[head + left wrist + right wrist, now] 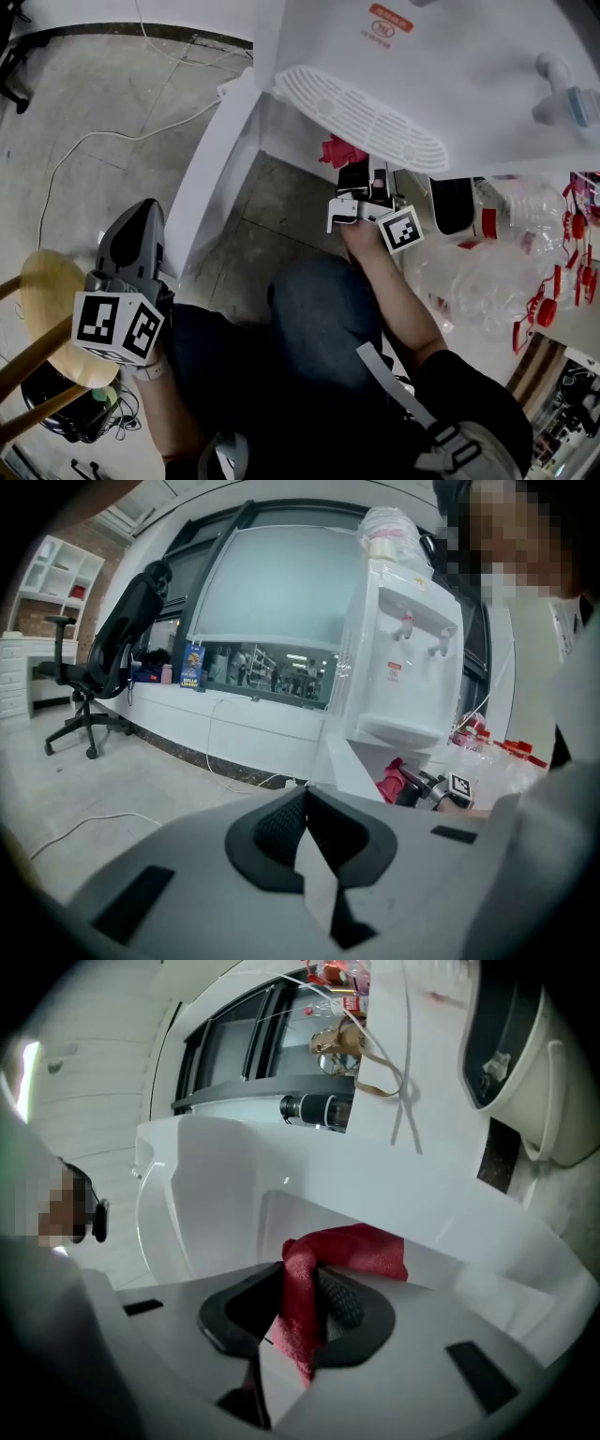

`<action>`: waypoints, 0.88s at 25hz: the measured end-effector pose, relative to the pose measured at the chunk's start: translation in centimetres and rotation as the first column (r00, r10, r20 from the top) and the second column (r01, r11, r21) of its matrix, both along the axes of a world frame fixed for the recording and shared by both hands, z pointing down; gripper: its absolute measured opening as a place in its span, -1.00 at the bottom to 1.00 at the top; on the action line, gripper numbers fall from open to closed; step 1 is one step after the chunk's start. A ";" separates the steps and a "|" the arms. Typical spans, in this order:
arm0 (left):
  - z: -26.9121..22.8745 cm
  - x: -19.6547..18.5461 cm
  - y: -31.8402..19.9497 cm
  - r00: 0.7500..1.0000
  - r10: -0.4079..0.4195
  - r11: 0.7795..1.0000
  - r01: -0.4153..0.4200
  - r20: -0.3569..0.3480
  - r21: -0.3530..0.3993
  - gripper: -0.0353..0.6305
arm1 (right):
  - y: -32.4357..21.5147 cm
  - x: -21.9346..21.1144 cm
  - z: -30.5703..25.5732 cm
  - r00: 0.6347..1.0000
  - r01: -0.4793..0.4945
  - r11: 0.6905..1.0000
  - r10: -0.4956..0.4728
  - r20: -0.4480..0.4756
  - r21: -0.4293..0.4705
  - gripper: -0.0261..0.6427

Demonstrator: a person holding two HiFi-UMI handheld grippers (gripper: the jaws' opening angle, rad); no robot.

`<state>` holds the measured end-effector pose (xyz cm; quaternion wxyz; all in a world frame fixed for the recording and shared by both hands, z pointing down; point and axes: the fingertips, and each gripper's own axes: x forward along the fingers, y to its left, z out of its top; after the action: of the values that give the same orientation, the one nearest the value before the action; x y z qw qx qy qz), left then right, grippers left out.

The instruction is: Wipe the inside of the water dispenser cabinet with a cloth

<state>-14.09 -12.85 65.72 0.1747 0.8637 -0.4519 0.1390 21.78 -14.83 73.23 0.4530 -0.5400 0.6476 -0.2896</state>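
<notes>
Though bunched and folded, plainly a red cloth [342,1258], pinched between the closed-in jaws of the right gripper [302,1309] at mid-frame of the right gripper view, one end trailing down past the pads. Held at the mouth of the white cabinet [225,1213] under the water dispenser [422,56]; touching the inner wall or not, cannot tell. Shows in the head view at centre, just below the slotted drip tray [361,117], with that gripper (marker cube facing up) directly beneath. Cabinet door [211,187] swung open, left of centre. At lower left of the head view, left gripper [139,214], well apart from the cabinet and above a wooden stool [42,291]; jaws pressed together on nothing, as seen in the left gripper view. Clear plastic bottles [497,272] at the right edge, white cable [103,139] lying across the floor at upper left.
</notes>
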 end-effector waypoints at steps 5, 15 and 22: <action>-0.1 -0.2 0.1 1.000 0.003 1.000 -0.003 -0.005 0.002 -0.88 | 0.6 0.7 0.4 0.997 -0.070 0.996 0.067 -0.046 -0.055 -0.65; 0.0 -0.7 0.2 1.000 -0.003 1.000 0.003 -0.018 -0.006 -0.88 | 1.9 2.6 5.5 0.978 -0.186 0.945 0.204 0.043 -0.269 -0.65; 0.0 -0.9 0.1 1.000 -0.005 1.000 0.005 -0.022 -0.007 -0.88 | 1.8 3.3 8.1 0.963 -0.206 0.930 0.247 0.103 -0.306 -0.65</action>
<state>-14.95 -12.71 65.68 0.1831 0.8634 -0.4516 0.1308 25.09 -13.07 81.32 0.4428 -0.6507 0.4976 -0.3647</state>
